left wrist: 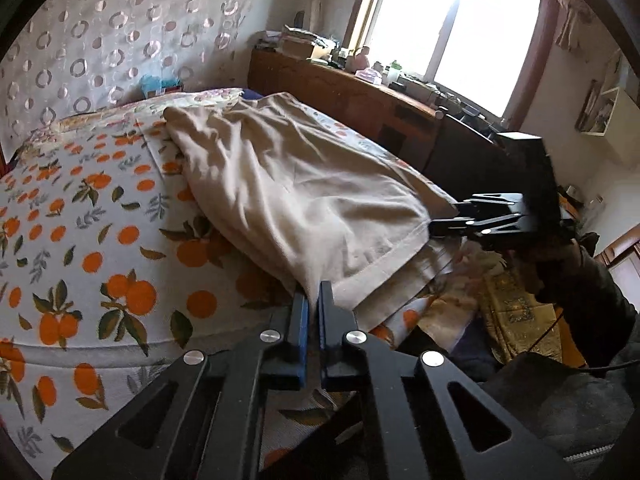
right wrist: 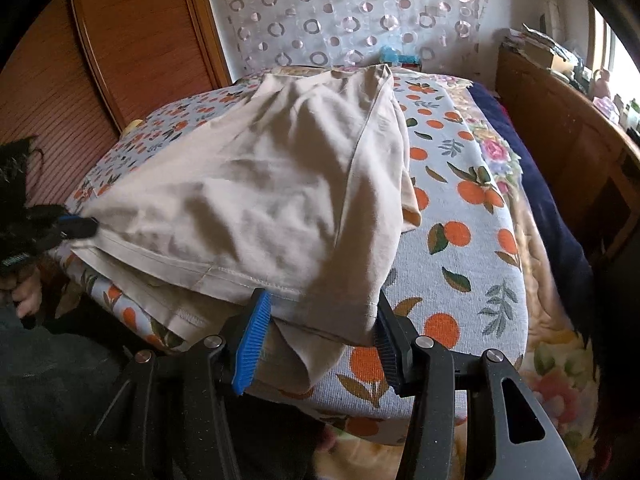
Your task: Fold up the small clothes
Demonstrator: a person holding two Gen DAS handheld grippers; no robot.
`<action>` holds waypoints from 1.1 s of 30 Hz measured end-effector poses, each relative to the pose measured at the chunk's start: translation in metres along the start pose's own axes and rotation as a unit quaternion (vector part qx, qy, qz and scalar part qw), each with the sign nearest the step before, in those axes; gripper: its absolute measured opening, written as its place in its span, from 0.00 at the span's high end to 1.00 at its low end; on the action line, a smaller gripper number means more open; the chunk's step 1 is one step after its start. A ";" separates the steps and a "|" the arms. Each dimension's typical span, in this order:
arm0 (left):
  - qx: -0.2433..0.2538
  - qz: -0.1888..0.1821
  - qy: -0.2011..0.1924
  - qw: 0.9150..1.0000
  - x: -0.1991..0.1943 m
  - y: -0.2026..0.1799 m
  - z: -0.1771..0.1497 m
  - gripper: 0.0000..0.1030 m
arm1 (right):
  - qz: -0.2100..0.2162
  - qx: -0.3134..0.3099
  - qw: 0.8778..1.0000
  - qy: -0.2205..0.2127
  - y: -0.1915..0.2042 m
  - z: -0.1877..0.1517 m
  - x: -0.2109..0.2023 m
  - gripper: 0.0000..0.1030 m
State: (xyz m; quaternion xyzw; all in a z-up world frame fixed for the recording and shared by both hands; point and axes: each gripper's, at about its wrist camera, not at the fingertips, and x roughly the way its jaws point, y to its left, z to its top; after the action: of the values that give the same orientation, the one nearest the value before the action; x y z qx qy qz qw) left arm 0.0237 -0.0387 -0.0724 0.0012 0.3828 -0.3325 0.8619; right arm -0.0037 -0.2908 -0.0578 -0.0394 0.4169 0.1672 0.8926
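Beige garment (left wrist: 288,184), lying partly folded on the orange-print bedspread (left wrist: 80,240), long axis running away from the near hem toward the patterned wall hanging (left wrist: 100,32). Left gripper (left wrist: 314,300) closed on the near-left hem corner, fingers nearly touching with cloth pinched between. Right gripper (right wrist: 320,320) spread around the near-right corner, cloth draped between the blue pads (right wrist: 250,344) (clamped or not: cannot tell from either view). Both tools at the near edge, garment extending straight ahead of each; likely next move a lift of the hem toward the far end. Seen only from the left wrist: window (left wrist: 460,28) and wooden headboard (left wrist: 340,92) beyond. Seen only from the right wrist: stitched hem layers (right wrist: 192,272) stacked beneath the top fold, and the wooden wardrobe (right wrist: 120,40)
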 end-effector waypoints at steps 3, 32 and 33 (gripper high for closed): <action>0.004 0.006 0.007 1.000 0.002 -0.003 -0.002 0.97 | -0.005 -0.005 1.000 0.001 0.005 0.001 0.005 0.50; -0.016 0.042 0.037 0.998 0.032 0.012 -0.006 0.71 | -0.016 -0.037 0.997 -0.066 0.020 -0.008 -0.039 0.91; -0.014 0.042 0.035 0.998 0.032 0.012 -0.006 0.71 | -0.015 -0.037 0.997 -0.066 0.020 -0.009 -0.040 0.91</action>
State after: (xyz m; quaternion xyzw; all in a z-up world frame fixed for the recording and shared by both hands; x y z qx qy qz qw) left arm 0.0420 -0.0464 -0.1009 0.0166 0.4173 -0.2900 0.8611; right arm -0.0407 -0.2843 -0.0321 -0.0677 0.3496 0.1709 0.9187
